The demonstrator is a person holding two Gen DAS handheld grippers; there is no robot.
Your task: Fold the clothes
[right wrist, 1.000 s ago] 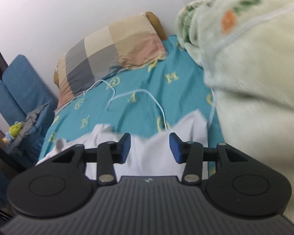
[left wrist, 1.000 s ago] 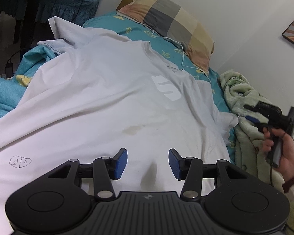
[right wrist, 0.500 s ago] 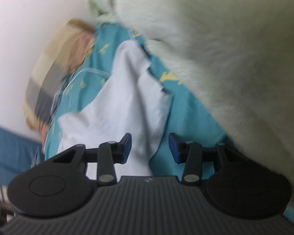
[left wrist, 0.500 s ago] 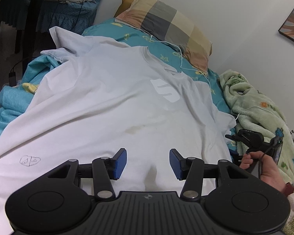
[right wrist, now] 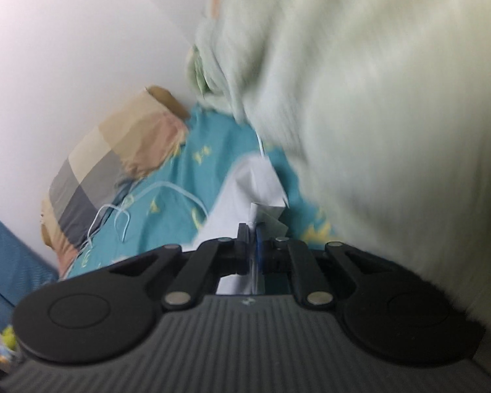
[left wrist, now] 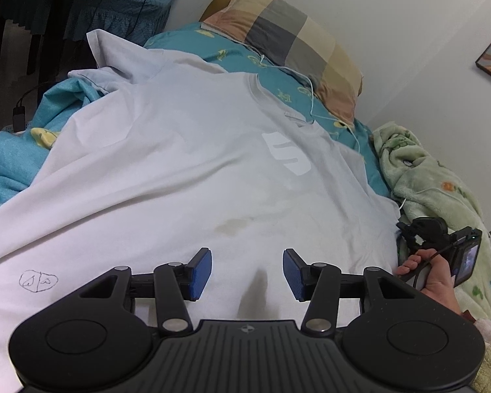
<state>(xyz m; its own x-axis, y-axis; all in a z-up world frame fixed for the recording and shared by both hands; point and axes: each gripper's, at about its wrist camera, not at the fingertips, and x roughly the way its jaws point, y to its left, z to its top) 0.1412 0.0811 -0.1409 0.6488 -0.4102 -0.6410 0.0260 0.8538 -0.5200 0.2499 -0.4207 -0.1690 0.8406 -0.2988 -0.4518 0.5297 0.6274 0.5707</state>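
White short-sleeved cotton T-shirt (left wrist: 180, 170) lies spread front-up on the bed with the teal patterned sheet (left wrist: 13, 163), collar toward the checked beige-and-grey pillow (left wrist: 298, 39); one sleeve reaches toward the bed's left edge. Pale stain near the hem; small pen doodle at lower left.

Left tongs (left wrist: 247, 270): released, blue pads wide apart, hovering over the shirt's lower middle, gripping nothing.

Thin white cable (left wrist: 311, 95) runs from the pillow across the sheet past the collar.

Right tongs (right wrist: 251, 239): clenched on the shirt's right sleeve edge, white cloth pinched between the pads. Right-wrist view blurred.

Fluffy pale green fleece blanket (left wrist: 435, 190) is bunched along the wall side, just beside the right tongs.
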